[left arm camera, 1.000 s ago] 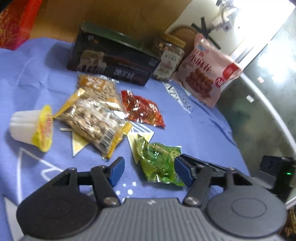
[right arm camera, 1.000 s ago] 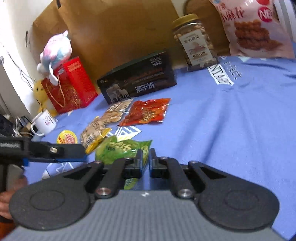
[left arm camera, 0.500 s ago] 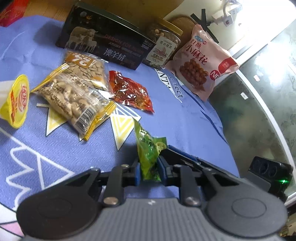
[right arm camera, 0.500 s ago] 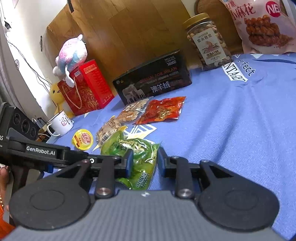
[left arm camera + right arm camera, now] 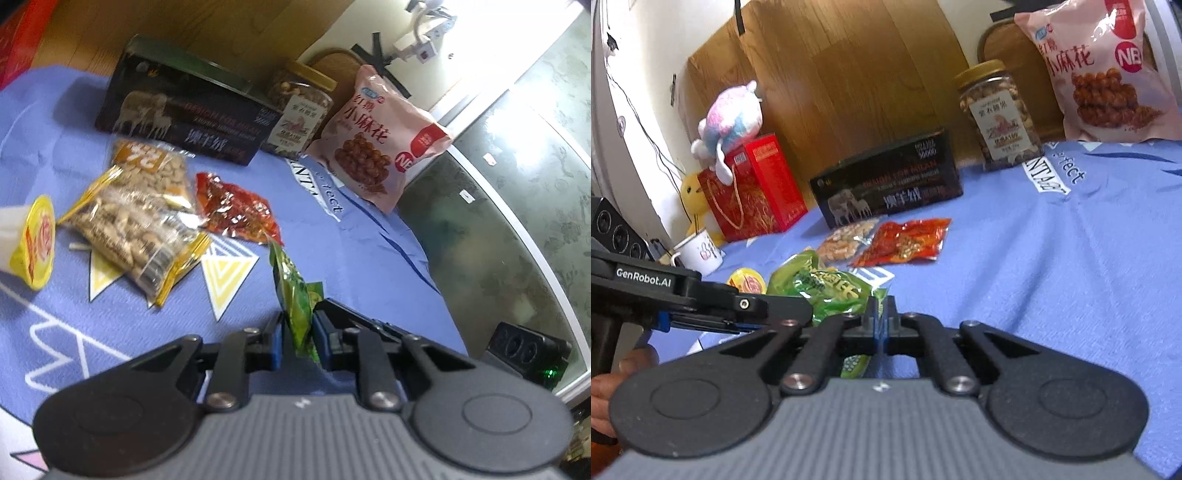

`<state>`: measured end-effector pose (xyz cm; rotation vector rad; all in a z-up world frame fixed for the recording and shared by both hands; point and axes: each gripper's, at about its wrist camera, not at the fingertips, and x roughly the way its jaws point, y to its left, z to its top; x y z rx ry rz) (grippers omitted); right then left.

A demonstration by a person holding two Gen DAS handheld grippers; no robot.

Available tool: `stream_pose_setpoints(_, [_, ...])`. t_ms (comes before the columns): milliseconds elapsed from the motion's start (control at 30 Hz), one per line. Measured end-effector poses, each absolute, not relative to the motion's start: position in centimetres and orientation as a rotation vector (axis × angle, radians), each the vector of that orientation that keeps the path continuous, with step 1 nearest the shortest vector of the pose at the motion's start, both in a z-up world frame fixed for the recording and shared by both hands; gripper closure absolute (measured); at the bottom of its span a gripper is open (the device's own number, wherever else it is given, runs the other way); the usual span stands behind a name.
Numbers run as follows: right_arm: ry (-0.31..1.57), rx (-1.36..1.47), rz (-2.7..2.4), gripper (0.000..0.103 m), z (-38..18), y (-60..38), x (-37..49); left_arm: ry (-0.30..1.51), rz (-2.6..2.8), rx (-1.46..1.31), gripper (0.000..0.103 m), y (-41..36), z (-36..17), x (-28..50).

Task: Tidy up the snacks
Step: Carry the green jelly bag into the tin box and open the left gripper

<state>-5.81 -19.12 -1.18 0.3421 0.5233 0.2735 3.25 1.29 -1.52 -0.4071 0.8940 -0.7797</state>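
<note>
Left wrist view, surface: a blue printed cloth [image 5: 369, 236] covered the tabletop and carried all the snacks.
Dark box: a long black box [image 5: 177, 114] with sheep artwork stood at the far edge of the cloth, against a wooden panel.
Pink bag: a large pink snack bag [image 5: 373, 133] leaned upright at the far right, just beside a gold-lidded nut jar [image 5: 299, 110].
Red box: in the right wrist view, a red gift box [image 5: 757, 188] stood left of the dark box with a plush toy [image 5: 731, 122] on top and a white mug [image 5: 698, 254] in front.
Nut packets: two clear packets of nuts [image 5: 136, 218] lay overlapping at centre left, touching a red foil packet [image 5: 236, 210].
Jelly cup: a yellow-lidded cup [image 5: 29, 243] lay on its side at the left edge.
Green packet: a green snack packet [image 5: 295, 299] was raised off the cloth, edge-on, between both grippers.
Left gripper [image 5: 297, 341]: jaws nearly closed, clamped on the lower part of the green packet.
Right gripper [image 5: 878, 320]: jaws pressed almost together, pinching the packet's right edge.
</note>
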Motion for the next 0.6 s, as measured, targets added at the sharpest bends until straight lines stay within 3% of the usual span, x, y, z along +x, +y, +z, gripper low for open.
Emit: stream_pose_setpoints(600, [0.403, 0.420, 0.270, 0.098, 2.9, -20.9, -2.7, 0.762, -0.858, -0.328, 0.086, -0.5, 4.4, 7.2])
